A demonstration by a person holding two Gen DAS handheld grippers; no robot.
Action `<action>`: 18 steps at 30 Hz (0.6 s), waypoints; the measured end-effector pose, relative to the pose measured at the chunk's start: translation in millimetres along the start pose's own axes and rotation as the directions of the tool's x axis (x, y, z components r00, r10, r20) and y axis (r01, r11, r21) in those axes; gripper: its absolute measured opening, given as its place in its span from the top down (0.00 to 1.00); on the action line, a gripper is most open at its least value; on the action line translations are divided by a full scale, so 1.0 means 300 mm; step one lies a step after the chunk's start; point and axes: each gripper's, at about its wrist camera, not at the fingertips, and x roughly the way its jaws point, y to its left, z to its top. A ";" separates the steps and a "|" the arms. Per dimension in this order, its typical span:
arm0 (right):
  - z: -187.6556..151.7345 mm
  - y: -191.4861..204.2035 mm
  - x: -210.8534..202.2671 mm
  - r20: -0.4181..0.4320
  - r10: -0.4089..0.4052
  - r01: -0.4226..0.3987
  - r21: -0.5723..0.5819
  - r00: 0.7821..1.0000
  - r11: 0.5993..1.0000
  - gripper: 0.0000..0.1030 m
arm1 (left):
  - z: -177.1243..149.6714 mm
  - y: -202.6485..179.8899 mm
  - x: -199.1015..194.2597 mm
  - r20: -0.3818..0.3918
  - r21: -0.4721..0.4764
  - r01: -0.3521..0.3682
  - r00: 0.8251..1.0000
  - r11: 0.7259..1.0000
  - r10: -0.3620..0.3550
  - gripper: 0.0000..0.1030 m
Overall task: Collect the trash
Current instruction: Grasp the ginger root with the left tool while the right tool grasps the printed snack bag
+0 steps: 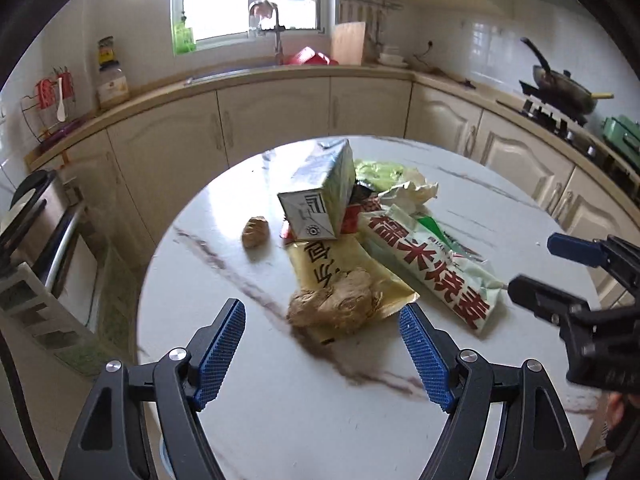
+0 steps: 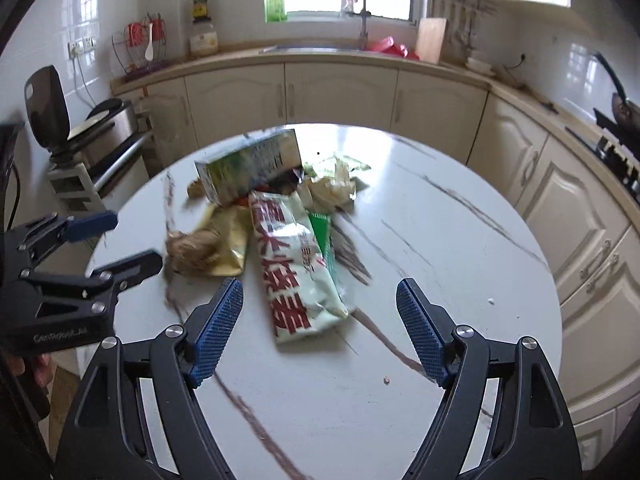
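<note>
Both sets of tongs stand wide and empty: the left gripper (image 1: 322, 354) hangs just short of the ginger root (image 1: 334, 300), the right gripper (image 2: 320, 330) frames the white-and-red packet (image 2: 298, 264), probably choosing first picks. The trash heaps mid-table (image 1: 248, 400), toward twelve o'clock, the milk carton (image 1: 320, 192) farthest. Only the left view shows a small brown lump (image 1: 255, 231) at ten o'clock; the right alone shows crumbs (image 2: 386, 379).

Trash pile sits mid table (image 1: 280, 420): carton (image 1: 320, 192) at back, leaning on wrappers; long packet (image 1: 432, 268) to its right, ginger root (image 1: 336, 300) in front on flat bag (image 1: 332, 264), small ginger bit (image 1: 255, 231) left, apart.
</note>
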 end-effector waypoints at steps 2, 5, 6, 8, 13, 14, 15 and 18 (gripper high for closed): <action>-0.003 -0.011 0.042 -0.025 0.008 -0.008 -0.013 1.000 1.000 0.25 | 0.029 0.001 0.079 -0.032 -0.002 -0.006 0.999 1.000 0.006 0.26; -0.012 -0.035 0.092 -0.049 0.026 -0.027 -0.027 0.998 0.999 0.25 | 0.097 0.049 0.200 -0.062 -0.011 -0.009 0.998 1.000 0.009 0.27; -0.011 -0.035 0.106 -0.056 0.028 -0.030 -0.031 0.998 0.999 0.25 | 0.106 0.054 0.227 -0.068 -0.019 -0.001 0.998 1.000 0.000 0.27; -0.007 -0.031 0.135 -0.061 0.034 -0.036 -0.035 0.998 0.999 0.25 | 0.112 0.075 0.270 -0.070 -0.035 0.025 0.997 0.999 -0.028 0.40; 0.016 -0.009 0.200 -0.091 0.048 -0.054 -0.069 0.995 0.996 0.25 | 0.112 0.100 0.296 -0.052 -0.031 0.065 0.996 0.997 -0.066 0.47; 0.021 -0.002 0.212 -0.098 0.045 -0.053 -0.078 0.994 0.996 0.25 | 0.106 0.109 0.289 -0.042 -0.036 0.073 0.996 0.997 -0.075 0.48; 0.026 0.006 0.226 -0.102 0.042 -0.051 -0.089 0.994 0.995 0.25 | 0.102 0.115 0.283 -0.038 -0.042 0.080 0.996 0.996 -0.082 0.48; 0.040 0.023 0.268 -0.122 0.028 -0.042 -0.109 0.992 0.993 0.25 | 0.082 0.145 0.241 -0.022 -0.063 0.095 0.995 0.993 -0.097 0.48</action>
